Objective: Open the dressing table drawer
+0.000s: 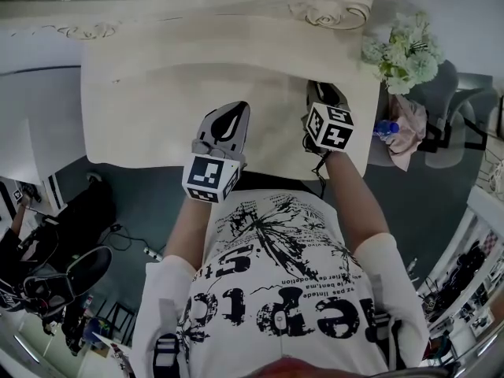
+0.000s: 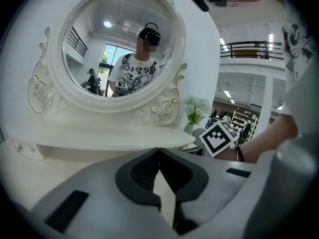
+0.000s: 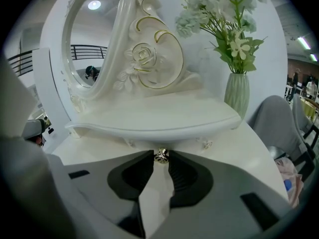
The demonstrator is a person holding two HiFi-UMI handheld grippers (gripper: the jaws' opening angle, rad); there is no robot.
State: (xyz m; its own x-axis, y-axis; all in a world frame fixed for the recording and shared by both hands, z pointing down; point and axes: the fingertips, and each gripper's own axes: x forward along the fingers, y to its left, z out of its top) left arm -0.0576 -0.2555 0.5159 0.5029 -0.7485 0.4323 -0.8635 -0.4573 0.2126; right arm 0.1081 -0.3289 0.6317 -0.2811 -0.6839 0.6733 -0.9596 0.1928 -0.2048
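Note:
The cream dressing table (image 1: pixel 157 93) stands in front of me, with its oval mirror (image 2: pixel 117 49) above a raised shelf (image 3: pixel 159 118). A small metal drawer knob (image 3: pixel 160 156) shows just under that shelf's front edge. My right gripper (image 3: pixel 160 156) has its two tips against the knob's sides, shut on it. In the head view the right gripper (image 1: pixel 327 93) reaches to the table's back right. My left gripper (image 2: pixel 159 151) hovers over the tabletop with its tips together and nothing between them; in the head view the left gripper (image 1: pixel 234 109) is near the table's front middle. The drawer front is hidden.
A pale green vase (image 3: pixel 237 94) of white flowers (image 1: pixel 405 50) stands on the table's right end. A grey chair (image 1: pixel 441 93) with cloth and a blue bottle (image 1: pixel 386 127) is to the right. Dark bags and gear (image 1: pixel 55 266) lie on the floor at left.

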